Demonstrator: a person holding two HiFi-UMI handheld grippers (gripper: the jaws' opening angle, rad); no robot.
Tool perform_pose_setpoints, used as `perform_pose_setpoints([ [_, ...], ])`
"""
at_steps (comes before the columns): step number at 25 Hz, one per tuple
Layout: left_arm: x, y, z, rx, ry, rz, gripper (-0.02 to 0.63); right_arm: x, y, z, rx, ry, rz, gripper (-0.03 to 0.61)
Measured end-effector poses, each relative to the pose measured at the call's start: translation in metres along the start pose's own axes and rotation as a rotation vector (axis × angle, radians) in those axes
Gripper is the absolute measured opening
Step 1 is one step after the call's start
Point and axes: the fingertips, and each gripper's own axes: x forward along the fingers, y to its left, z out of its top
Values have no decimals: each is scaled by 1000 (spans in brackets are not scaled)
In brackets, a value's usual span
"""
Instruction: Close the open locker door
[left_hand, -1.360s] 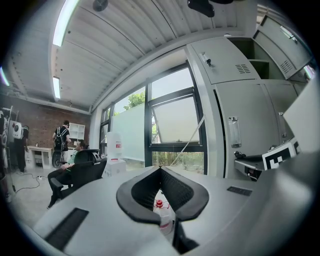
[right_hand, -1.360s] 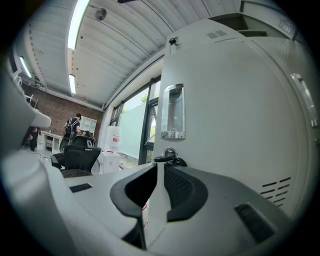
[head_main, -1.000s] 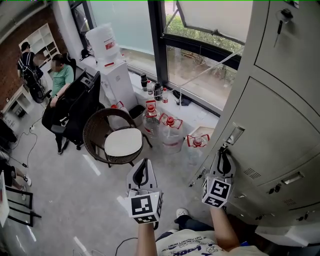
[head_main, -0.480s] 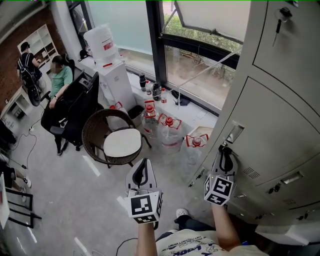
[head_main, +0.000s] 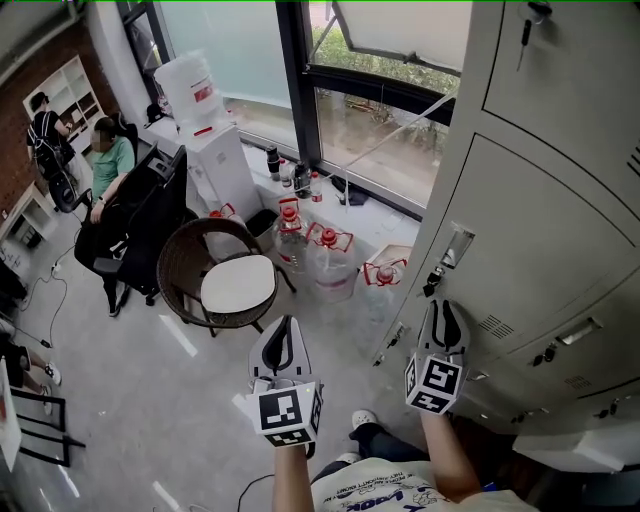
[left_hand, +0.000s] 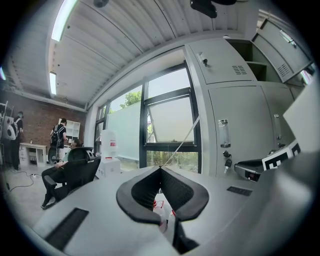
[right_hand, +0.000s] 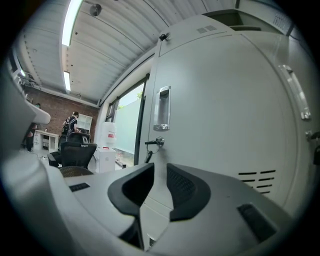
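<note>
The grey locker door (head_main: 540, 250) fills the right of the head view; its handle (head_main: 455, 247) and a key in its lock (head_main: 432, 280) sit near its left edge. It looks about flush with the locker front; I see no gap. My right gripper (head_main: 443, 308) points at the door just below the key, its jaws opening with nothing between them. In the right gripper view the door (right_hand: 220, 100) stands close ahead of that gripper (right_hand: 160, 170), apart from it. My left gripper (head_main: 287, 325) hangs shut over the floor, holding nothing. In the left gripper view an upper locker compartment (left_hand: 252, 50) stands open.
A round wicker chair (head_main: 238, 285) with a white cushion stands left of the locker. Large water bottles (head_main: 325, 255) cluster by the window, beside a water dispenser (head_main: 215, 140). A black office chair (head_main: 140, 220) and seated people (head_main: 110, 160) are at far left.
My right gripper has come slightly down and away from the key, and its jaws have parted a little. The left gripper has stayed where it was, while the head view has shifted.
</note>
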Motion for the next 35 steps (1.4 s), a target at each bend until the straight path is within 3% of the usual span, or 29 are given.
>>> perform_pose_setpoints([
  [4,-13,-8,-1,10,-3,-34,5,-24,-8,3,10,-15,-8,79],
  [6,-21,-12,-1,16,-6,-54,5,-38,-11,7,21,-26,0,183],
  [19,-83,-67,34,47,-82,-268,5,-193,-78,63,13,-157,-212,183],
  [29,-100,-182,68,63,-152,-558,5,-304,-170,111,-38,-268,-502,183],
  [35,-114,-254,92,68,-191,-697,5,-358,-220,139,-42,-317,-631,183],
])
